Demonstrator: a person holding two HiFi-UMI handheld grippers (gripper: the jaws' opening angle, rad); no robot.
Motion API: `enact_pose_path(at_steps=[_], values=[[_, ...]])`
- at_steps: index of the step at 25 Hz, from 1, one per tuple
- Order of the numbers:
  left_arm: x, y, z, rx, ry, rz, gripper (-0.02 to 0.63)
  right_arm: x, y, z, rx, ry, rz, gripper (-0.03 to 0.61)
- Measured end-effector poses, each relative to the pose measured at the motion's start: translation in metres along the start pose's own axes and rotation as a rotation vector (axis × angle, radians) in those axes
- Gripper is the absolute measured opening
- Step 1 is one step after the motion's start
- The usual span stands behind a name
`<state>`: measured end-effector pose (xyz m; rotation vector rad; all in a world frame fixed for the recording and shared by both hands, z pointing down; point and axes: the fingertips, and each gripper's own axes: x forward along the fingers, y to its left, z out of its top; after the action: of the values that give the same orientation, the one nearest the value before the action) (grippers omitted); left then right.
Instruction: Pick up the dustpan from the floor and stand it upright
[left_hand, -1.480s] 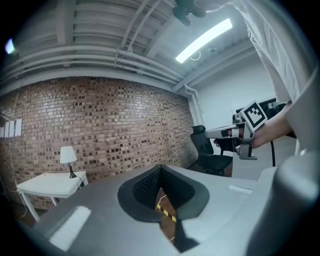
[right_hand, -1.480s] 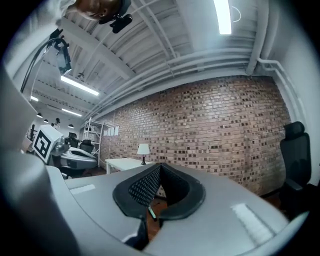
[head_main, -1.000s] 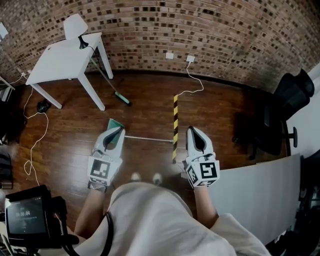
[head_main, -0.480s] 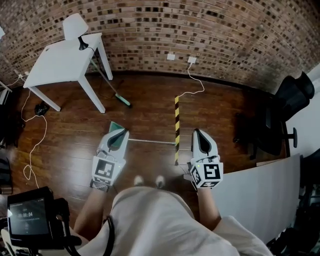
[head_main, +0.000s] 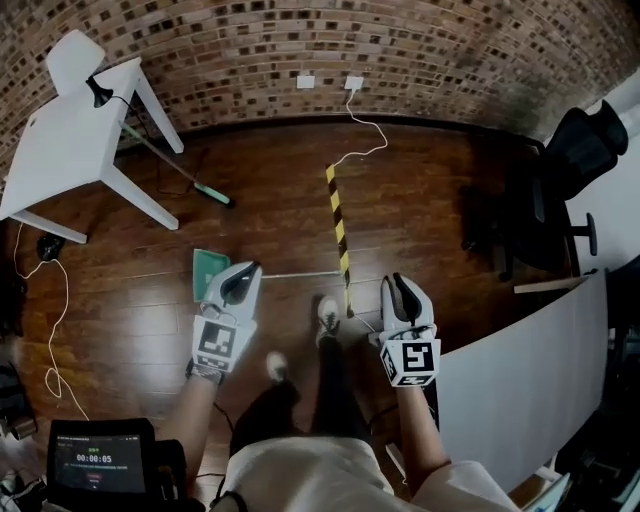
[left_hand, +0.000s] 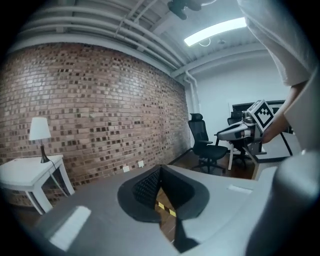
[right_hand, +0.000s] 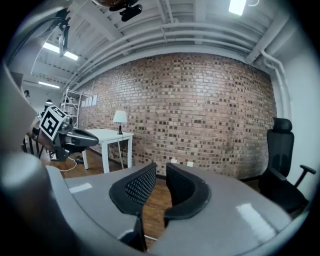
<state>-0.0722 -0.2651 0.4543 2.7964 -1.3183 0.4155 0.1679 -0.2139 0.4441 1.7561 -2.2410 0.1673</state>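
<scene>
A green dustpan (head_main: 209, 272) lies flat on the wooden floor, its thin metal handle (head_main: 300, 274) running right toward the striped tape. My left gripper (head_main: 249, 270) hovers just right of the pan, above the handle's near end. Its jaws (left_hand: 160, 170) are shut with nothing between them. My right gripper (head_main: 396, 281) hangs further right, past the tape and apart from the handle. Its jaws (right_hand: 160, 168) have just been opening and stand slightly apart, empty. Neither gripper view shows the dustpan.
A broom (head_main: 212, 192) leans against a white table (head_main: 60, 140) with a lamp (head_main: 75, 55) at the back left. Yellow-black tape (head_main: 338, 225) crosses the floor. A black office chair (head_main: 570, 170) and a white panel (head_main: 510, 370) stand right. My shoes (head_main: 327, 315) are between the grippers.
Both grippers have sunk toward the floor as the person bends down. One foot has stepped forward. The left gripper now sits right beside the dustpan.
</scene>
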Motion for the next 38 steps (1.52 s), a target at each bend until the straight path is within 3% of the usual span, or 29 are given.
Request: enact_pose_path(at_steps=[10, 20, 25, 30, 35, 38], values=[[0.169, -0.015, -0.17, -0.077, 0.097, -0.015, 0.002, 0.13, -0.055, -0.177, 0.037, 0.07, -0.017, 0.082], [0.301, -0.059, -0.363, -0.108, 0.105, -0.106, 0.002, 0.214, -0.067, -0.419, 0.069, 0.126, 0.008, 0.135], [0.345, -0.076, -0.462, -0.099, 0.096, -0.123, 0.002, 0.242, -0.057, -0.55, -0.002, 0.182, 0.044, 0.159], [0.371, -0.097, -0.545, -0.067, 0.087, -0.153, 0.002, 0.264, -0.041, -0.665, -0.059, 0.242, 0.145, 0.24], [0.384, -0.111, -0.601, -0.038, 0.081, -0.19, 0.002, 0.287, -0.03, -0.751, -0.176, 0.309, 0.167, 0.239], [0.39, -0.122, -0.636, -0.027, 0.072, -0.198, 0.002, 0.301, -0.028, -0.796, -0.166, 0.306, 0.158, 0.239]])
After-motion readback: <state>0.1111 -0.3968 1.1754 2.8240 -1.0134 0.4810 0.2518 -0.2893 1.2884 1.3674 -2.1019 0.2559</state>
